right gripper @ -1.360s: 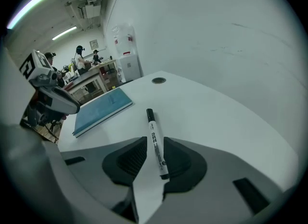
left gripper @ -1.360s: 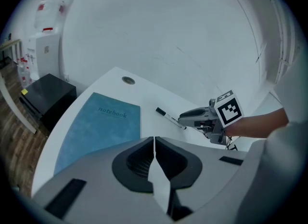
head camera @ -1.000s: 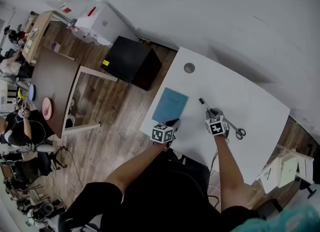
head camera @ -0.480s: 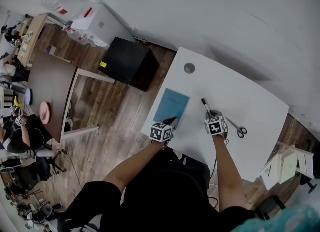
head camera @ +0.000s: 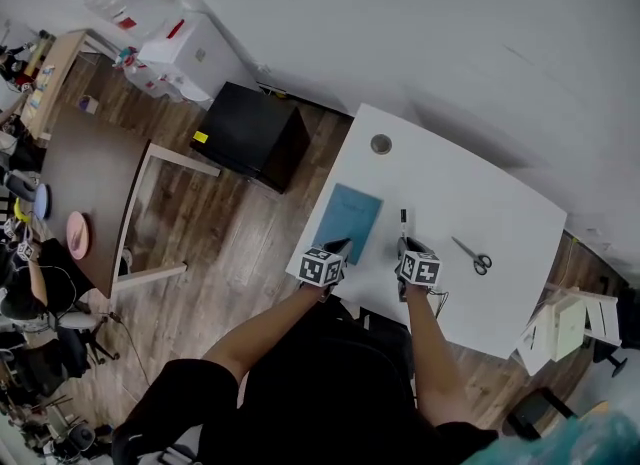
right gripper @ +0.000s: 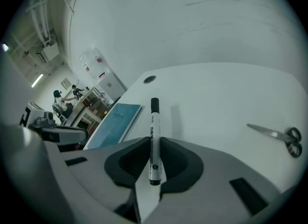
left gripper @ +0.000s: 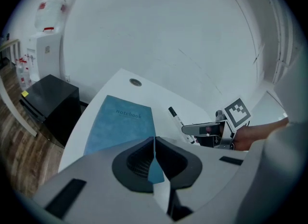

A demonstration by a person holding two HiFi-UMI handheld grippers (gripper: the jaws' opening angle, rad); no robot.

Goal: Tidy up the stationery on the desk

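Observation:
A blue notebook [head camera: 347, 221] lies on the white desk [head camera: 470, 188] near its left edge. My left gripper [head camera: 338, 248] is shut with nothing between its jaws, its tips over the notebook's [left gripper: 120, 124] near edge. My right gripper [head camera: 404, 249] is shut on a white marker [right gripper: 153, 122] with a black cap. The marker [head camera: 403, 221] points away from me, just right of the notebook [right gripper: 113, 122]. Grey scissors [head camera: 472, 255] lie flat on the desk to the right, clear of both grippers. They also show at the right of the right gripper view, scissors [right gripper: 279, 134].
A round cable grommet [head camera: 381, 143] sits in the desk's far left corner. On the wooden floor to the left stand a black box [head camera: 250, 133] and a brown table [head camera: 85, 168]. White objects [head camera: 565, 328] stand beyond the desk's right end. People sit at far left.
My right gripper has moved left with the marker, away from the scissors and toward the notebook. The marker now points straight away. The left gripper has stayed at the notebook's near edge.

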